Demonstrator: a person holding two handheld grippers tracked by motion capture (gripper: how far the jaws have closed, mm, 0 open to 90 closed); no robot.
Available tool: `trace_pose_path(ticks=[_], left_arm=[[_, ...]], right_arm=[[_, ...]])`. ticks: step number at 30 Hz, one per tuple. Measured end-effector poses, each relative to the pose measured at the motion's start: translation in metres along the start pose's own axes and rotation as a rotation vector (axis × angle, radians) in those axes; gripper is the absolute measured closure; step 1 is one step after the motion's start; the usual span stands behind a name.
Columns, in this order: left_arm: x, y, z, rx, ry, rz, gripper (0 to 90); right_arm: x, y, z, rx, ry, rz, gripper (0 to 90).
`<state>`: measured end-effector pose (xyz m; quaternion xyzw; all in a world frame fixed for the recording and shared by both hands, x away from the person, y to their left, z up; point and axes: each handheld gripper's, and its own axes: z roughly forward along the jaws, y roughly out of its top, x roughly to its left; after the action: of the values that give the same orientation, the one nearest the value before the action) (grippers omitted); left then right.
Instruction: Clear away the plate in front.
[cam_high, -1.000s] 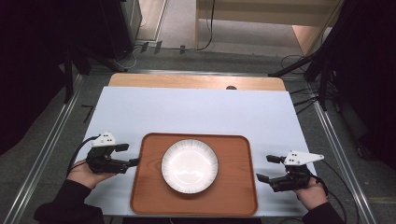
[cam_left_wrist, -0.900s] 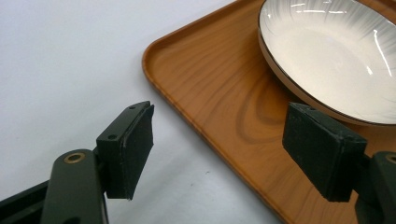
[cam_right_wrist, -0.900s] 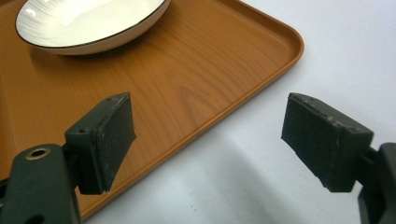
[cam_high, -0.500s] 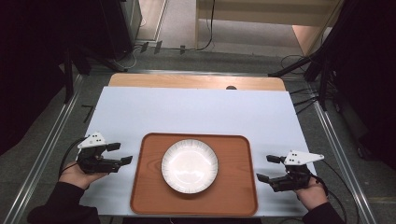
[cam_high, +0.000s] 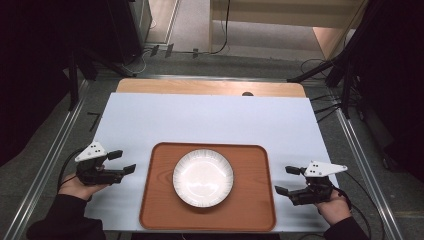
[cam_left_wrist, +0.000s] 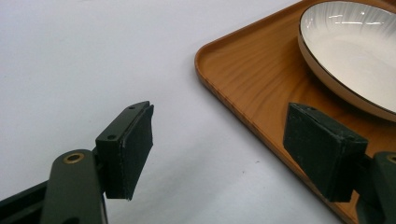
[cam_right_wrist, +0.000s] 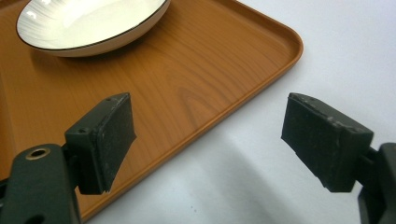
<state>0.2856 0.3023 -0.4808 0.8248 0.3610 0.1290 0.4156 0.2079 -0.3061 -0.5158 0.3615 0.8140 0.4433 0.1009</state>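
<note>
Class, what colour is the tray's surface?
Orange-brown wood grain on the tray, clearest in the right gripper view.

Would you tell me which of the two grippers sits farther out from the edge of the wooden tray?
The left gripper: white table shows between it and the tray, while the right gripper nearly reaches the tray's edge.

Bare white table (cam_high: 210, 120) across upper frame: open passage. Tray (cam_high: 160, 200) with plate (cam_high: 203, 177) blocking lower centre; narrow free strips lower left and right.

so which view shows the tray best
The high view: the whole tray shows, all four edges, the plate in its middle. The left gripper view gives one corner and edge; the right gripper view another rounded corner and some floor.
</note>
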Motion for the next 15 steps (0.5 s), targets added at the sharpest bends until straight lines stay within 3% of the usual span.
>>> trace_pose_path(ticks=[15], left_arm=[[0.0001,-0.0021,0.0059,-0.014,0.006,-0.002,23.8]], right_arm=[[-0.0009,0.0006,-0.0006,-0.005,-0.002,-0.003,17.8]])
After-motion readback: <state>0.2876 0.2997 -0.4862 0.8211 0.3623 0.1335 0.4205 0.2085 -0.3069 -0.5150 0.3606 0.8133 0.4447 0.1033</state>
